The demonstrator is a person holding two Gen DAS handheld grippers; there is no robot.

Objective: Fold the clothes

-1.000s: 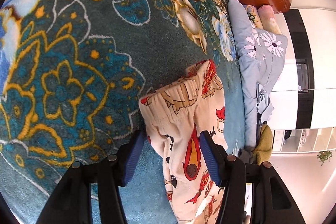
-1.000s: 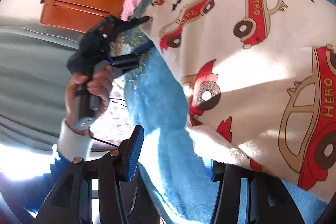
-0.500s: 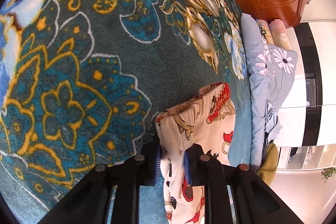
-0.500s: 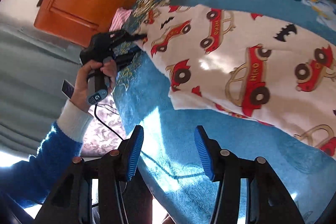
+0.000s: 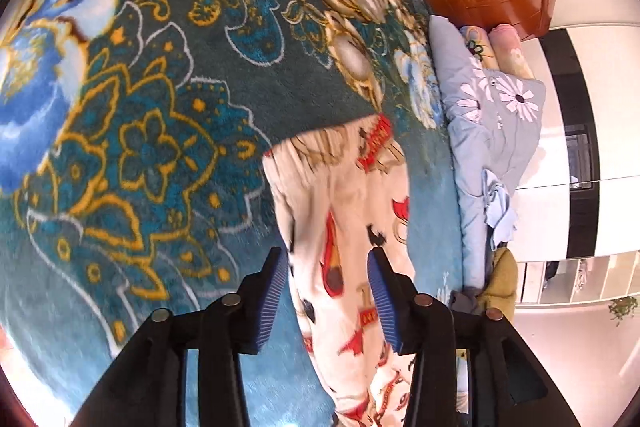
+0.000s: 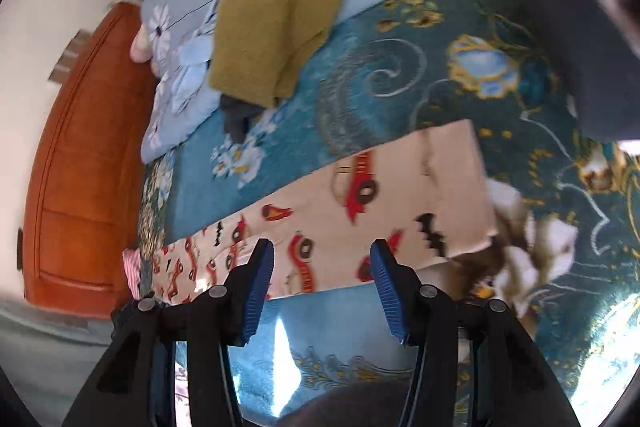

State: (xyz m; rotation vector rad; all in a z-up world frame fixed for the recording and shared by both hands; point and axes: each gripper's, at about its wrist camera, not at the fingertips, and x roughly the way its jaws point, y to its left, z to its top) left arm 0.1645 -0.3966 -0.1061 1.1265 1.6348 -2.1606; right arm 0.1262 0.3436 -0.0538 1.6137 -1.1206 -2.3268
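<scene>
Cream car-print trousers [image 5: 352, 227] lie flat on the teal floral blanket [image 5: 160, 107]. Left gripper [image 5: 328, 269] fingers spread wide, straddling the cloth, gripping nothing. Right gripper [image 6: 322, 263] likewise wide open, empty, above the trousers' edge.

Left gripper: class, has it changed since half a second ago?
Yes. The left gripper has opened, releasing the patterned pants, which lie on the blanket.

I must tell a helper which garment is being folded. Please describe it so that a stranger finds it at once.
Look at the bed with the teal flowered blanket. On it lies the cream pyjama trousers, in a long flat strip. Only this garment carries red cartoon cars and black bats; the mustard sweater and the dark grey garment nearby are plain.
</scene>
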